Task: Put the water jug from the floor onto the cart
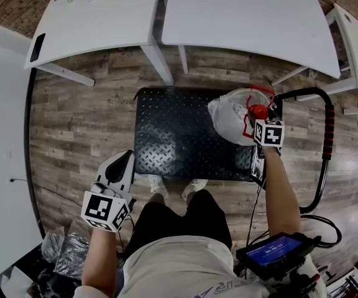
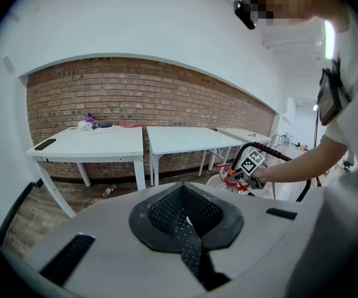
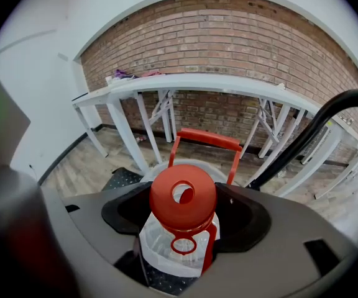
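Water jug [image 1: 230, 120] gripped at the neck, above the cart [image 1: 173, 138]
Right gripper's [image 3: 182, 219] fingers [image 3: 248, 219] clamp the clear neck just under the red cap [image 3: 183, 197]; the jug is over the cart's right end, beside the handle [image 1: 328, 129]. Left gripper [image 2: 184, 228], fingers pressed together and empty, hangs low at the person's left side.

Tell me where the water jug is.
In the head view the water jug is at the right, over the right end of the cart, near its handle, neck held by the right gripper.
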Available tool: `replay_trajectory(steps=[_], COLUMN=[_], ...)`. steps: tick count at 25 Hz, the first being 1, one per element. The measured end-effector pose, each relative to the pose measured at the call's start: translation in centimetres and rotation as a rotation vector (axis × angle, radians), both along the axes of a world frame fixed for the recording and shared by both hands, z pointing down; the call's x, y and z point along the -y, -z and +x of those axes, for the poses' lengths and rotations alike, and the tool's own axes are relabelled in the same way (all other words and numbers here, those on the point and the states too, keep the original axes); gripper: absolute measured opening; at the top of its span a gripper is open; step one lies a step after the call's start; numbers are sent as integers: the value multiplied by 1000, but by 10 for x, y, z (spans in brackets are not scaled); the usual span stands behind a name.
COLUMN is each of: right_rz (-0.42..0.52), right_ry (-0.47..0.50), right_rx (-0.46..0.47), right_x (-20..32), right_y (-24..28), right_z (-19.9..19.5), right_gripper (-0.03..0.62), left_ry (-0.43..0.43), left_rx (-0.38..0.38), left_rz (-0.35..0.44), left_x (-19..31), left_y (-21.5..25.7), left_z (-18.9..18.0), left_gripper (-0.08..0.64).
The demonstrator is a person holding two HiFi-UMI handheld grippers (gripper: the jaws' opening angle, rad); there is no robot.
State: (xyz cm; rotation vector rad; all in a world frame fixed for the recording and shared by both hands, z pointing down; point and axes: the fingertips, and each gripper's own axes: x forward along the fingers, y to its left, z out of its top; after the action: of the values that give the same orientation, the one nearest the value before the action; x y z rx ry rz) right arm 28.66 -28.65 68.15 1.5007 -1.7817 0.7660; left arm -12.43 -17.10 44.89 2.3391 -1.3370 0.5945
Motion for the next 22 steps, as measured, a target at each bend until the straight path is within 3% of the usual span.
replay_trajectory(steps=[10,15,22], right_rz=[50,193,427], right_ry=[4,29,-49], right_rx=[-48,-61,41], right_x=[-2,2,-32], right_y=[8,87,206], right_z=[5,-22,-71], right_gripper=[313,313,311], left_ry=[-27,-25,-65], left_rx=[-8,-28,-96], left_rz=[-9,-6,35], left_x=[3,3,14], left_y=[-8,-5,9], left_z=[3,-10,-23], left_gripper=[2,2,2])
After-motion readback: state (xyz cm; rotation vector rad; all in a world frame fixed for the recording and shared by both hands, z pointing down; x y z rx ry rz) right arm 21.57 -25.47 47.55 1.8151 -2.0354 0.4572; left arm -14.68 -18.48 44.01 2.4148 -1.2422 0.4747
